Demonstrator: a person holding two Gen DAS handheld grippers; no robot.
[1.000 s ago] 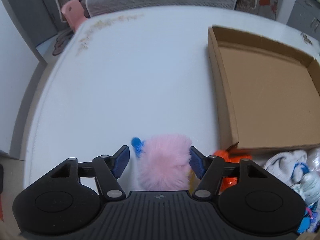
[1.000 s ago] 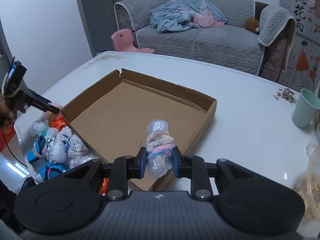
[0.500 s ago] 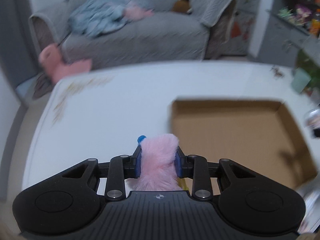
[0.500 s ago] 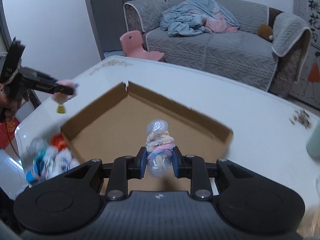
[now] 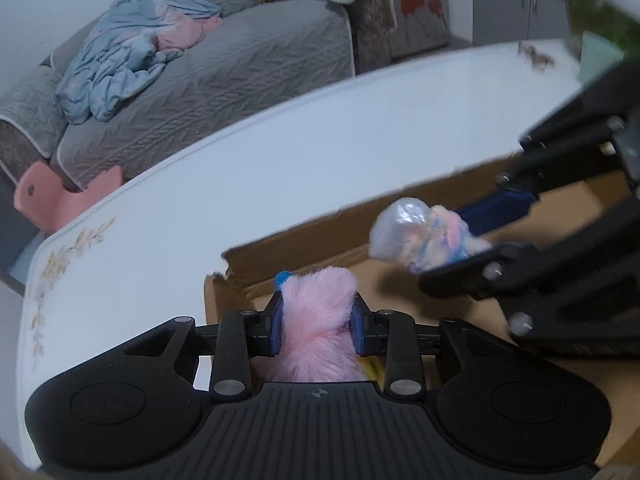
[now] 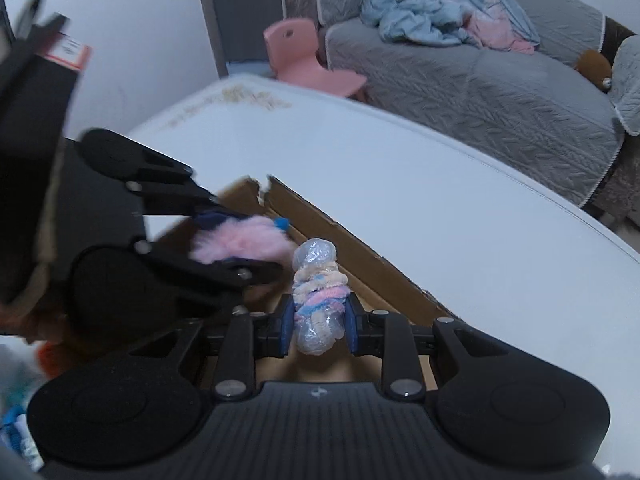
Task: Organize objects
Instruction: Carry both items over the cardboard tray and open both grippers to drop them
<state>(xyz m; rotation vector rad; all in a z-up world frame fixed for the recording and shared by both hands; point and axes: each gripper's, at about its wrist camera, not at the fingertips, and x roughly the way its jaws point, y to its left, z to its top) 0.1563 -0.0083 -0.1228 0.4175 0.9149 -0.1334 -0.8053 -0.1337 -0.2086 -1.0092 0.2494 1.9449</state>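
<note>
My left gripper (image 5: 318, 322): blue pads pressed against both sides of a pink fluffy pompom (image 5: 316, 320), which fills the gap between them; a small blue tip sticks out at its far end, and a bit of yellow shows beneath it near the gripper body. My right gripper (image 6: 318, 320): blue pads pinching a plastic-wrapped bundle of yarn (image 6: 318, 300), cream, pink and blue strands twisted together, standing upright with a clear plastic cap rising above the fingers. Cardboard box (image 5: 304, 240): shallow, open-topped, brown, lying on the white table (image 5: 280, 152); its near corner is torn. Both grippers hover over the box's corner area, close to each other, the pompom just beside the yarn bundle in the right wrist view; whether they touch I cannot tell. Neither item rests on the box floor. In the left wrist view the right gripper enters from the right edge, blurred, with the bundle pointing left above the box's wall. Table: white top with a faint floral print along one edge. Beyond the table: grey sofa (image 6: 480, 72) with a heap of blue and pink cloth (image 6: 432, 12) on it, a pink plastic chair (image 6: 308, 56) on the floor beside it. Lower left of the right wrist view: blurred orange, white and blue items, too indistinct to name.
</note>
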